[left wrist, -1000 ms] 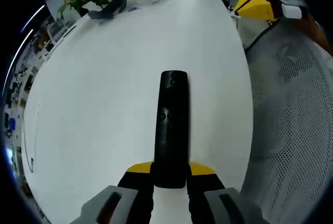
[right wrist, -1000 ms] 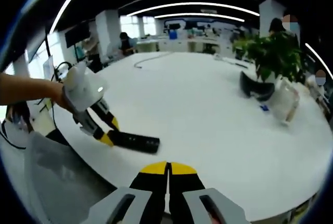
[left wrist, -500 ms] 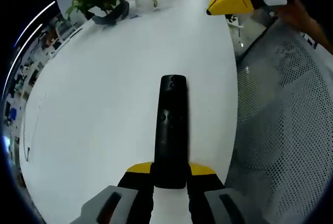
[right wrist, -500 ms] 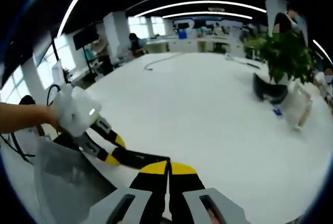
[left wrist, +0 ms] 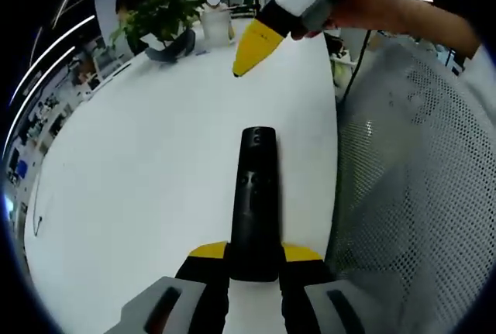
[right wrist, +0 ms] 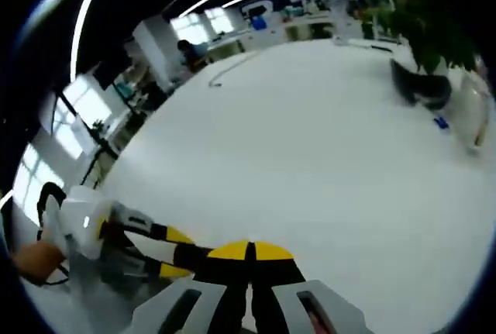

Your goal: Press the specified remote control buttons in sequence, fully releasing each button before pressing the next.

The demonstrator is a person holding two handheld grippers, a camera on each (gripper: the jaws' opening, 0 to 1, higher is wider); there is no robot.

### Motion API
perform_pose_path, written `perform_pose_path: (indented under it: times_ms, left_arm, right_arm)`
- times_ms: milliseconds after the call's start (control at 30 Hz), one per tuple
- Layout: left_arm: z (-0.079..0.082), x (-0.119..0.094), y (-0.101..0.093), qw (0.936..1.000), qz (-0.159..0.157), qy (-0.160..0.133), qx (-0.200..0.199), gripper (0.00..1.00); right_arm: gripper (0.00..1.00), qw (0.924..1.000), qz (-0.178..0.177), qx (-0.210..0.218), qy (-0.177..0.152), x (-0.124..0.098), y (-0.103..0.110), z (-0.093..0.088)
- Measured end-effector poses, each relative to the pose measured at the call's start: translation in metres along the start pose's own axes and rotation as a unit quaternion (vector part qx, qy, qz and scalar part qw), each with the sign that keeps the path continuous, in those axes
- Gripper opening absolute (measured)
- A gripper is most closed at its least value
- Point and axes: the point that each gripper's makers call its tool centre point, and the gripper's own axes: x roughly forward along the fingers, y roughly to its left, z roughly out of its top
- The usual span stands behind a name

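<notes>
Now the right gripper (left wrist: 252,47), jaws clenched on nothing, has swung in at upper middle, above the remote (left wrist: 254,198) that the left gripper (left wrist: 254,260) grasps over the tabletop (left wrist: 139,163). First press looks unstarted; next it must drop onto a button.

remote (left wrist: 255,198): black
table (left wrist: 139,156): white
left gripper (left wrist: 253,260) tips: yellow
chair (left wrist: 418,187): grey mesh
plant (left wrist: 159,10): green

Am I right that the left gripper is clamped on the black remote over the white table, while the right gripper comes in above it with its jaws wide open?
Not quite: the right gripper's jaws are closed, their yellow tips pressed together, as the right gripper view shows. The rest holds: the left gripper is clamped on the black remote over the white table.
</notes>
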Motion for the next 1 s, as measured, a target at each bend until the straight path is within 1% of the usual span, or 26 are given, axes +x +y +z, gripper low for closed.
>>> perform_pose_path:
  times_ms: [33, 67, 100, 167, 233, 267, 333, 367, 400, 467, 500, 567, 667, 700, 733, 833, 1000]
  left_arm:
    - [0.001, 0.0, -0.002, 1.0, -0.004, -0.007, -0.005, 0.23]
    - [0.002, 0.0, -0.005, 0.9997, -0.012, -0.013, -0.017, 0.23]
    - [0.003, 0.001, -0.008, 0.999, -0.019, -0.024, -0.031, 0.23]
    - [0.003, 0.001, -0.008, 0.9988, -0.015, -0.037, -0.028, 0.23]
    - [0.003, 0.002, -0.008, 0.9986, -0.01, -0.046, -0.024, 0.23]
    - [0.003, 0.001, -0.008, 0.9983, -0.009, -0.052, -0.025, 0.23]
    - [0.004, 0.001, -0.01, 0.9974, -0.012, -0.063, -0.035, 0.23]
    - [0.005, 0.001, -0.011, 0.9971, -0.012, -0.066, -0.037, 0.23]
    - [0.006, 0.002, -0.012, 0.997, -0.012, -0.068, -0.036, 0.23]
    - [0.008, 0.003, -0.015, 0.997, -0.013, -0.069, -0.032, 0.23]
    - [0.008, 0.003, -0.015, 0.997, -0.011, -0.071, -0.029, 0.23]
    - [0.008, 0.003, -0.015, 0.9968, -0.008, -0.075, -0.026, 0.23]
    - [0.008, 0.003, -0.016, 0.9967, -0.006, -0.079, -0.013, 0.23]
    - [0.008, 0.003, -0.016, 0.9967, -0.006, -0.08, -0.013, 0.23]
    - [0.007, 0.004, -0.015, 0.9969, -0.004, -0.079, -0.007, 0.24]
    - [0.008, 0.003, -0.015, 0.9966, -0.004, -0.082, -0.007, 0.24]
    - [0.008, 0.004, -0.015, 0.9964, -0.007, -0.084, -0.009, 0.24]
  right_arm:
    - [0.0, 0.9999, 0.006, 0.01, 0.003, 0.001, 0.0, -0.004]
    - [0.0, 0.9996, 0.012, 0.024, 0.003, 0.002, -0.002, -0.008]
    - [0.0, 0.9995, 0.015, 0.029, 0.002, 0.003, -0.003, -0.01]
    - [0.0, 0.9986, 0.024, 0.047, 0.007, 0.003, -0.005, -0.018]
    - [0.0, 0.9974, 0.021, 0.065, 0.021, 0.005, -0.01, -0.025]
    - [0.0, 0.9969, 0.019, 0.071, 0.026, 0.005, -0.012, -0.025]
    - [0.0, 0.9968, 0.028, 0.072, 0.02, 0.007, -0.012, -0.022]
    - [0.0, 0.9959, 0.033, 0.082, 0.019, 0.008, -0.011, -0.022]
    - [0.0, 0.9937, 0.036, 0.103, 0.025, 0.009, -0.01, -0.025]
    - [0.0, 0.9912, 0.036, 0.121, 0.04, 0.012, -0.012, -0.031]
    - [0.0, 0.9894, 0.022, 0.132, 0.057, 0.013, -0.016, -0.038]
    - [0.0, 0.9888, 0.011, 0.133, 0.067, 0.015, -0.021, -0.043]
    - [0.0, 0.9884, 0.018, 0.137, 0.063, 0.016, -0.02, -0.041]
    - [0.0, 0.9873, 0.018, 0.144, 0.064, 0.017, -0.02, -0.042]
    - [0.0, 0.9851, 0.019, 0.154, 0.073, 0.019, -0.019, -0.045]
    - [0.0, 0.9855, 0.022, 0.155, 0.065, 0.018, -0.017, -0.043]
    - [0.0, 0.986, 0.024, 0.153, 0.062, 0.019, -0.016, -0.042]
